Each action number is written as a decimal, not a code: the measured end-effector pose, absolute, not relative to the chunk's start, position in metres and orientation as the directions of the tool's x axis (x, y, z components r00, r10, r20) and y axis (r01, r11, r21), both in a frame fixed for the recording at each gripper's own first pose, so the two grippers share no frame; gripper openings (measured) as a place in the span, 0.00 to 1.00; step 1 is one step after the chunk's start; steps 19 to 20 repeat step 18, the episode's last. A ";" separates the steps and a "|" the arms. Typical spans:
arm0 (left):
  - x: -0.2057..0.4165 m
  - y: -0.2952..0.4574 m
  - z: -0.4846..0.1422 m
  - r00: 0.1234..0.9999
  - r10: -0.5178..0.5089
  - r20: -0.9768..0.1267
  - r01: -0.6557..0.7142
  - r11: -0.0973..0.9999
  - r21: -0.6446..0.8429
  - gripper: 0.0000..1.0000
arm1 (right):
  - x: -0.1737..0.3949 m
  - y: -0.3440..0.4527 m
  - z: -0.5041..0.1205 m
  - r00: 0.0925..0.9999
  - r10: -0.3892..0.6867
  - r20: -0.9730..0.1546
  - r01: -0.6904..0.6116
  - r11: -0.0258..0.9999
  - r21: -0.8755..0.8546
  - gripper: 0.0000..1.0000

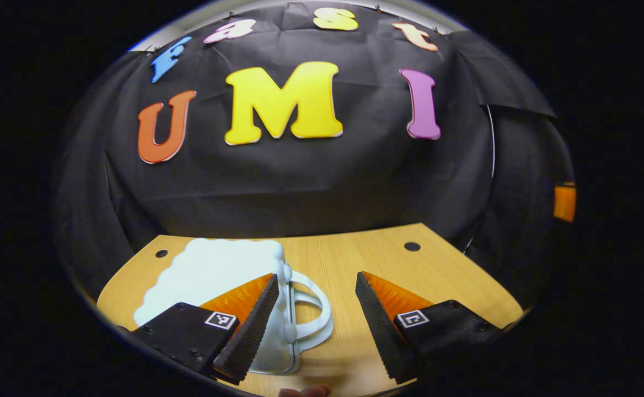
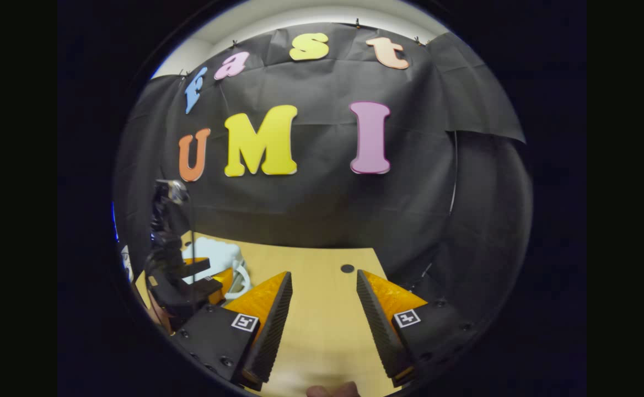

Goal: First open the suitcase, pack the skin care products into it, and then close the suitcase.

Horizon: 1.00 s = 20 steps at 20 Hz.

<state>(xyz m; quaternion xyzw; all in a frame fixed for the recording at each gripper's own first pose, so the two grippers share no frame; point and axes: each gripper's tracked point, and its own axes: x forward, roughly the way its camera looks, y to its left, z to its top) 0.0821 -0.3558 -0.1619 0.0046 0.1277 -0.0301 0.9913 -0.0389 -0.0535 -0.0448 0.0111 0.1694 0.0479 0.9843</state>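
A small pale mint suitcase (image 1: 212, 270) with a scalloped edge lies flat and shut on the wooden table (image 1: 438, 270). Its looped handle (image 1: 316, 314) points right. My left gripper (image 1: 316, 275) is open low over the table; its left finger overlaps the case's right edge, and the handle lies between the two fingers. In the right gripper view, my right gripper (image 2: 323, 272) stands open above bare table (image 2: 322, 320), with nothing between its fingers. The suitcase (image 2: 217, 255) sits off to its left, with the left gripper (image 2: 212, 275) and the hand holding it beside the case.
The booth's black cloth wall (image 1: 311, 187) closes off the table's far side and right. Small round holes (image 1: 412, 246) mark the tabletop near the back edge. A person's fingertip (image 1: 305, 390) shows at the bottom edge.
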 end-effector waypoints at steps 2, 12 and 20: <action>0.069 -0.342 -0.123 0.980 -0.031 -0.195 0.021 0.998 -0.052 0.91 | -0.030 -0.034 -0.033 0.947 0.134 -0.292 -0.127 0.991 0.044 0.72; 0.033 -0.306 -0.034 0.999 0.020 -0.047 -0.023 0.998 -0.064 0.94 | -0.016 0.010 0.018 0.983 0.147 -0.106 -0.147 0.989 0.015 0.80; 0.027 -0.304 -0.036 0.998 0.017 -0.053 -0.020 0.997 -0.072 0.94 | -0.021 0.008 0.015 0.989 0.091 -0.115 -0.091 0.996 0.009 0.81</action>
